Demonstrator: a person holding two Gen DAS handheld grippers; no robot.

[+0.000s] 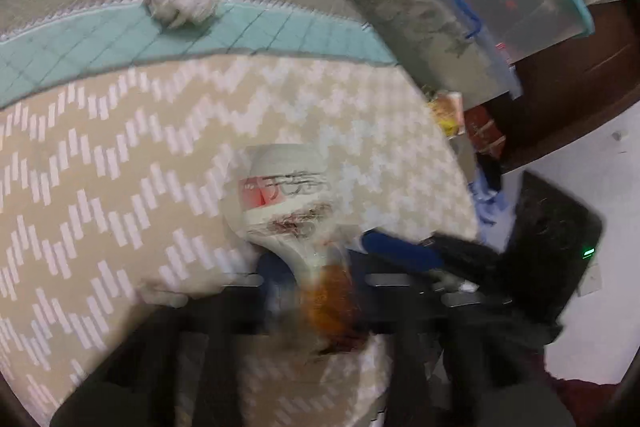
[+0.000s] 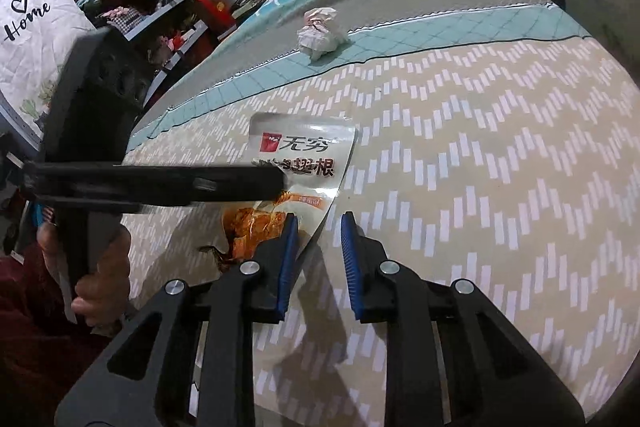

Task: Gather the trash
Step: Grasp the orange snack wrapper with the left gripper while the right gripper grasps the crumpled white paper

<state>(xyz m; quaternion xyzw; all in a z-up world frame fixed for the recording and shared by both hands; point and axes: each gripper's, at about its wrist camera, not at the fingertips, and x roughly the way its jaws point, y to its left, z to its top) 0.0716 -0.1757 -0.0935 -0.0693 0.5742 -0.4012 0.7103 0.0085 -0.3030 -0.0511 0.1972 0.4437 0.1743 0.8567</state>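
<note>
Snack wrapper pinched on the bed mat

Trash is spread across a beige zigzag mat (image 2: 460,187) laid over the bed. Two pieces are seen: a flat snack wrapper (image 2: 298,163) printed in white and orange, near the middle of the mat, and a crumpled paper ball (image 2: 320,33) further off at about 12 o'clock from the wrapper, resting on the teal quilted band (image 2: 440,31) beyond the mat.

In the right wrist view the left gripper (image 2: 276,183) is seen reaching in from 9 o'clock, its black fingers laid over the wrapper's printed face. It is held by a hand (image 2: 100,279) at the lower left. Its jaws are closed to nearly nothing, and since the wrapper is a thin foil sheet, that is judged to be a pinch on it. The left wrist view is heavily blurred, but the wrapper (image 1: 288,195) is shown rising straight from between the fingers there, which agrees with a grip.

The right gripper (image 2: 320,223) is held at the wrapper's near edge, at 6 o'clock from it. Its blue pads (image 2: 289,259) are set a narrow gap apart; one pad lies over the wrapper's lower corner while the other stands on bare mat. Nothing is clamped between them, so this claw is read as slightly open and empty, probably placed there to steady or take over the wrapper.

The paper ball is left untouched, well apart from both claws.
</note>
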